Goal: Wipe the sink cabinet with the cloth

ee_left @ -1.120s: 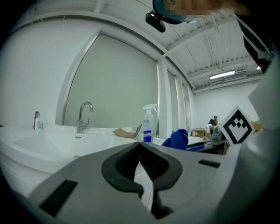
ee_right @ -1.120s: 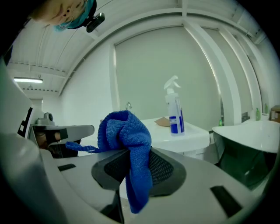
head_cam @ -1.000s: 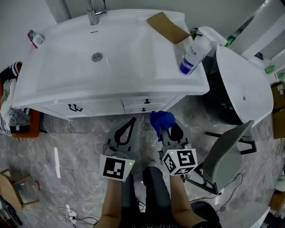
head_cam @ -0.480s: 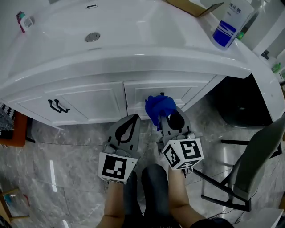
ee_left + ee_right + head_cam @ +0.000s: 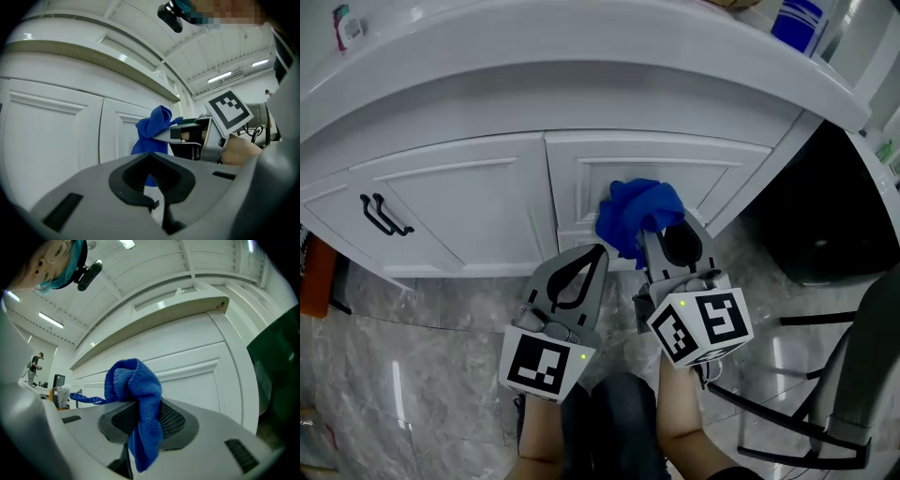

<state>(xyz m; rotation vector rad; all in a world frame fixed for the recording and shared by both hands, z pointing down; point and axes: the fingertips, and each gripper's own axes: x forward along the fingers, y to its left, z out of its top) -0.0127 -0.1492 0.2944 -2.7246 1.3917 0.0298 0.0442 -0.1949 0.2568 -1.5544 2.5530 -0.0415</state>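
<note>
The blue cloth [image 5: 636, 218] is bunched in my right gripper [image 5: 654, 235], whose jaws are shut on it, right against the white sink cabinet [image 5: 478, 202] at its right-hand door panel. From the right gripper view the cloth [image 5: 138, 401] hangs over the jaws in front of that panel [image 5: 187, 380]. My left gripper [image 5: 579, 261] is shut and holds nothing, just left of the right one and slightly back from the doors. In the left gripper view the cloth [image 5: 152, 129] shows ahead to the right.
A black curved handle [image 5: 382, 216] sits on the left door. The white basin rim [image 5: 581, 56] overhangs the doors. A blue-labelled bottle [image 5: 800, 21] stands on top at the right. A dark gap [image 5: 811, 216] lies right of the cabinet, and a grey chair [image 5: 862, 375] further right.
The view has dropped from above the basin to the cabinet front. Both grippers have moved forward, and the cloth now meets the right door.
</note>
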